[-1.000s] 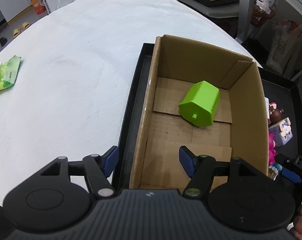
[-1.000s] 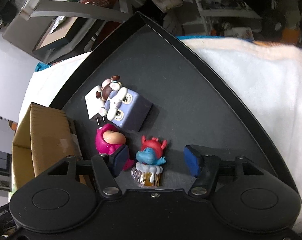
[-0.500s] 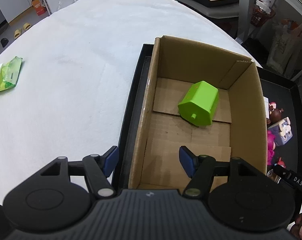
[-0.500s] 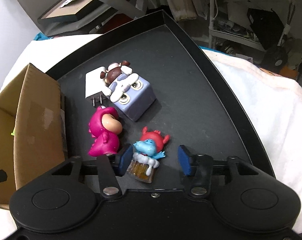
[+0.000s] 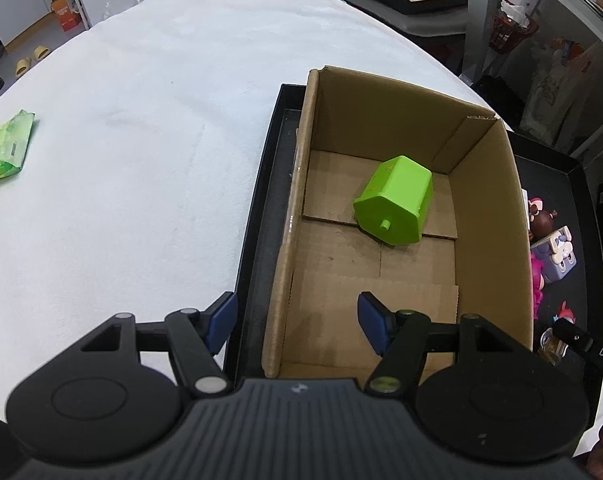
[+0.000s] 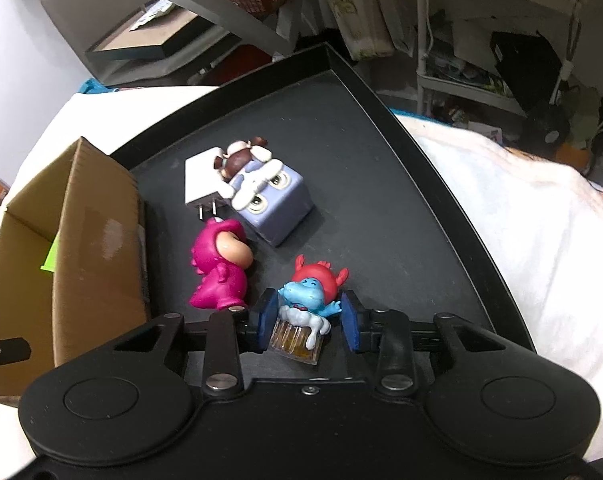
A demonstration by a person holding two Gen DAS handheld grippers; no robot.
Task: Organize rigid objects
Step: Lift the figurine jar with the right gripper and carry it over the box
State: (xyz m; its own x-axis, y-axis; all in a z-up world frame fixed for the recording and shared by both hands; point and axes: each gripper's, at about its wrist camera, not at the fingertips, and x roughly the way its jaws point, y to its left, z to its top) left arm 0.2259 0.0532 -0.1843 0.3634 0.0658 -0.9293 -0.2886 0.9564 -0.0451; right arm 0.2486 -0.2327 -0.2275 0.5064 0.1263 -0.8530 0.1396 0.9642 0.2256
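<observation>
A cardboard box [image 5: 489,216] stands in a black tray [image 6: 421,200] and holds a green hexagonal block [image 5: 393,208]. My left gripper [image 5: 293,320] is open and empty, astride the box's near left wall. In the right wrist view, several toys lie on the tray: a blue-and-red figure on a beer mug [image 6: 307,300], a magenta figure [image 6: 221,264], a lilac cube [image 6: 273,204], a white plug [image 6: 199,184]. My right gripper [image 6: 309,320] is partly closed around the blue-and-red figure; the left pad is near it, the right pad is apart.
The box [image 6: 81,232] stands just left of the toys. A green packet [image 5: 7,148] lies on the white tablecloth [image 5: 121,140] at far left. Shelves and clutter stand beyond the table's far edge.
My right gripper has moved forward over the blue-and-red figure and its jaws have narrowed around it. The left gripper has barely moved.
</observation>
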